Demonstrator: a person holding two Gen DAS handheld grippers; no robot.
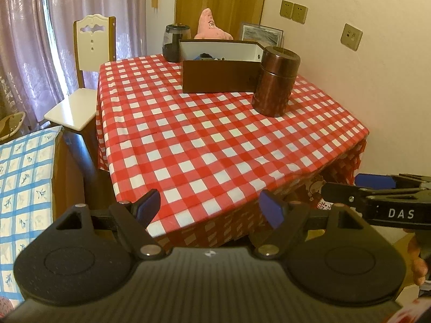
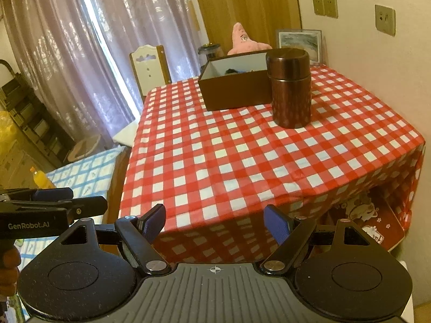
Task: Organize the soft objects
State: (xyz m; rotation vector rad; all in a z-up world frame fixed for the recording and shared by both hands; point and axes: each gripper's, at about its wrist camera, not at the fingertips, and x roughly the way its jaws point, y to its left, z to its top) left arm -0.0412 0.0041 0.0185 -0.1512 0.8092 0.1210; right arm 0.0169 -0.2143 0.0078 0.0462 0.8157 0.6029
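1. Pink plush toy [image 1: 208,27] at the far edge of the table, upright behind the brown box [image 1: 219,76] and partly hidden by it; straight ahead and well apart from both grippers.
2. Left gripper [image 1: 210,208] released, jaws wide, nothing between them, hovering off the near table edge. Right gripper [image 2: 214,222] likewise spread and empty, just beside the left one.
3. Neither hand clearly nearer, judging from these views; toy slightly left of centre for the left hand, slightly right of centre for the right.
4. Long axis of the toy roughly vertical, pointed tip up.
5. Box open-topped, white inside, with some dark small items in it, too small to tell.
6. Brown cylindrical canister [image 2: 291,87] standing upright just beside the box's right corner, on the right hand's line toward the toy; likely obstacle.
7. Dark glass jar [image 1: 175,42] left of the box, near the toy.
8. Red-checked tablecloth [image 1: 215,145] otherwise bare between grippers and box; white chair [image 1: 86,62] off to the left.
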